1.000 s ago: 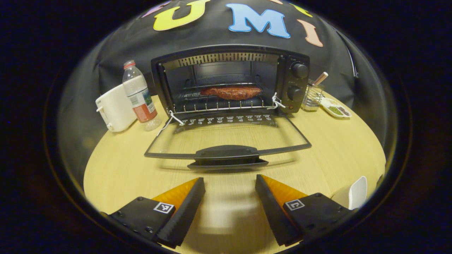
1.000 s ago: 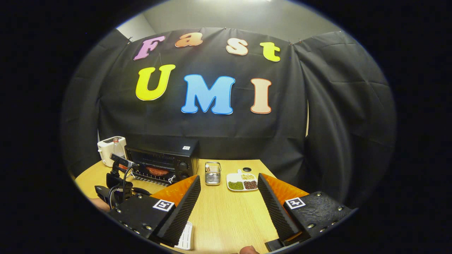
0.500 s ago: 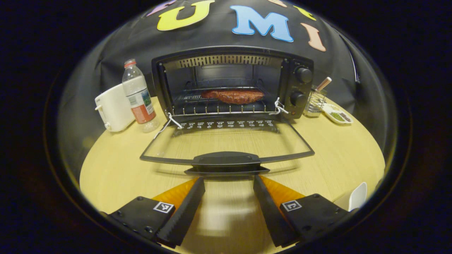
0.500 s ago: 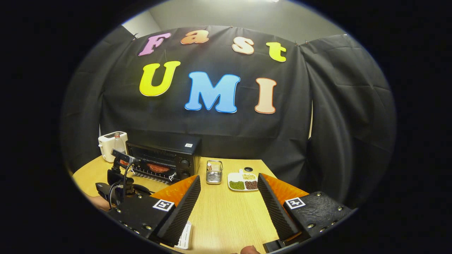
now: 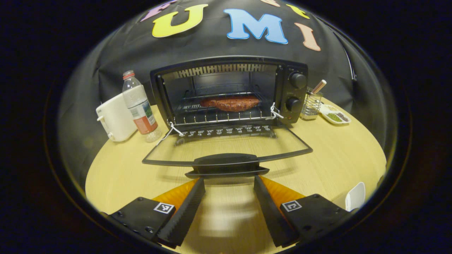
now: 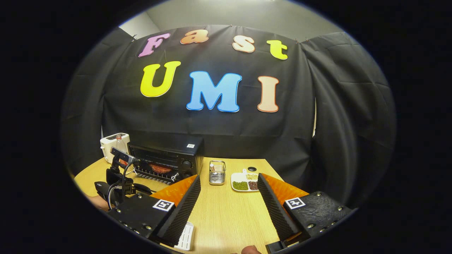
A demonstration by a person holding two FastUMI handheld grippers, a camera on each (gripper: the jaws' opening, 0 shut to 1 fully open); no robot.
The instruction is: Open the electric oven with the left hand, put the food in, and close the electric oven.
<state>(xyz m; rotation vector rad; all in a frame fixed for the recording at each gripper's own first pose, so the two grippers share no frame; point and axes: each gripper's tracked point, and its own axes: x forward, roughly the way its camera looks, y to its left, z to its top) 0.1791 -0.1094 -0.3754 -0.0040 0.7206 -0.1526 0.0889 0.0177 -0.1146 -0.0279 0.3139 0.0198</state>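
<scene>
On the round light-wood table point(image 5: 328, 155) the black electric oven point(image 5: 229, 88) sits with its glass door point(image 5: 226, 148) dropped flat toward the camera, and the reddish-brown slab of meat point(image 5: 229, 103) lies on the wire rack point(image 5: 222, 118) inside, so the food step looks done and closing is what's left. Left hand-held gripper point(image 5: 226, 208) is spread wide, nothing between its fingers, tips just beside the door's black bar handle point(image 5: 226, 165), one either side of its middle; contact can't be confirmed. Right hand-held gripper point(image 6: 229, 208) is also spread and empty, hovering over the table well apart from the oven point(image 6: 166, 164), facing the wire basket point(image 6: 216, 173) and white dish of beans point(image 6: 244, 181). Handling guess: door is rigid, hinged at the bottom, light to moderate; glass pane is breakable and likely slick, so take the plastic handle at its centre or lift from under it, not the pane. White strings tie the rack corners to the door point(image 5: 276, 110), so the rack probably slides in as the door rises. White toaster point(image 5: 114, 118) and clear plastic bottle point(image 5: 140, 104) stand left of the oven.
</scene>
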